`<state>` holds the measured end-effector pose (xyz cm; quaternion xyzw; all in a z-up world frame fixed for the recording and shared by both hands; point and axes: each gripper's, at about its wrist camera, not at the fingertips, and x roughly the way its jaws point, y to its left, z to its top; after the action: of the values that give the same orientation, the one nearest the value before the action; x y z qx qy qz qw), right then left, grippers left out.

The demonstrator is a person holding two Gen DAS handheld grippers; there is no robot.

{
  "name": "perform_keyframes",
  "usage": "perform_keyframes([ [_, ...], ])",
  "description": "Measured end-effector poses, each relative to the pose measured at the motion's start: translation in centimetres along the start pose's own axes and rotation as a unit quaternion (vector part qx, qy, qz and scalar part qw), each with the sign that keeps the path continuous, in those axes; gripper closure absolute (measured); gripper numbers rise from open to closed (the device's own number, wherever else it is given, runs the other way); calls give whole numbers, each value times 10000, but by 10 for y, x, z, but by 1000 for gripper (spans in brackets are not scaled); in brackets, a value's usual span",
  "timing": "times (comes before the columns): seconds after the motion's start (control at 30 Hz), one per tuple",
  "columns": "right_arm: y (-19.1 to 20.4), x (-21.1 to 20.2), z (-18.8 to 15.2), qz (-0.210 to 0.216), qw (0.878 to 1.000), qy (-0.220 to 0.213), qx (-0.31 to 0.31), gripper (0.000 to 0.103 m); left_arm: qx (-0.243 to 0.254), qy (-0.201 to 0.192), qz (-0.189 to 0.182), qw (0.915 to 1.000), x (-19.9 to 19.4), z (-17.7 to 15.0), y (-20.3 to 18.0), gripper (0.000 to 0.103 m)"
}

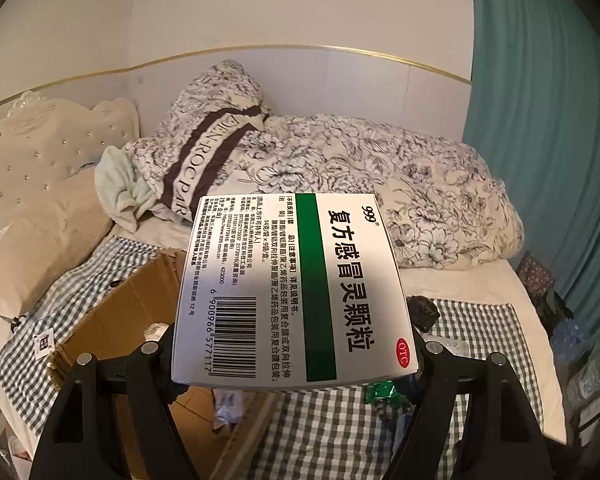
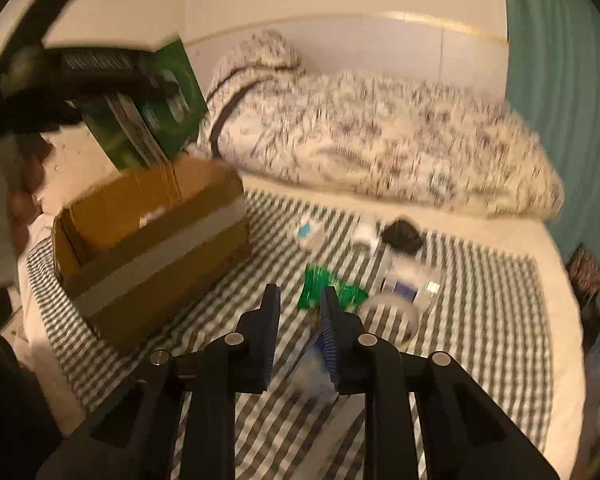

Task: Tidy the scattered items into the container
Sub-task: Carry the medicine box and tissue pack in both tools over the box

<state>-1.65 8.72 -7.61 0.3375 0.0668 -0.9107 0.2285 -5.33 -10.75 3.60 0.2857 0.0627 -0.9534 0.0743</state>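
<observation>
Left gripper clamping medicine box above cardboard box for drop-in, right gripper narrowed, pinching nothing, over green packet on bed.

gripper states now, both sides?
Left gripper: closed on the medicine box, held up above the cardboard box.
Right gripper: holds nothing; jaws narrow but still apart, with only the checked cloth beyond.
</observation>
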Motion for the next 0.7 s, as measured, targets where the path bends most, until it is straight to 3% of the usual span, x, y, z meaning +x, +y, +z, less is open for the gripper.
perform_keyframes([
  [0.03, -1, 5, -4, 27, 10000, 71, 12, 77, -29, -32, 7, 10000, -3, 1, 3, 24],
  [0.13, 0, 27, -18, 27, 9993, 384, 9, 38, -58, -49, 41, 10000, -5, 0, 9, 24],
  [0.17, 0, 36, -23, -43, 9989, 477, 20, 33, -58, -41, 65, 10000, -5, 0, 11, 24],
  [0.33, -2, 79, -44, -124, 9937, 1105, 165, 33, -147, -53, 179, 9997, -10, 0, 27, 24],
  [0.63, -14, 129, -54, -735, 9833, 1636, 322, 33, -425, 2, 493, 9979, -11, -4, 73, 24],
  [0.7, -15, 137, -55, -790, 9813, 1714, 371, 41, -462, 6, 568, 9973, -11, -5, 82, 24],
])
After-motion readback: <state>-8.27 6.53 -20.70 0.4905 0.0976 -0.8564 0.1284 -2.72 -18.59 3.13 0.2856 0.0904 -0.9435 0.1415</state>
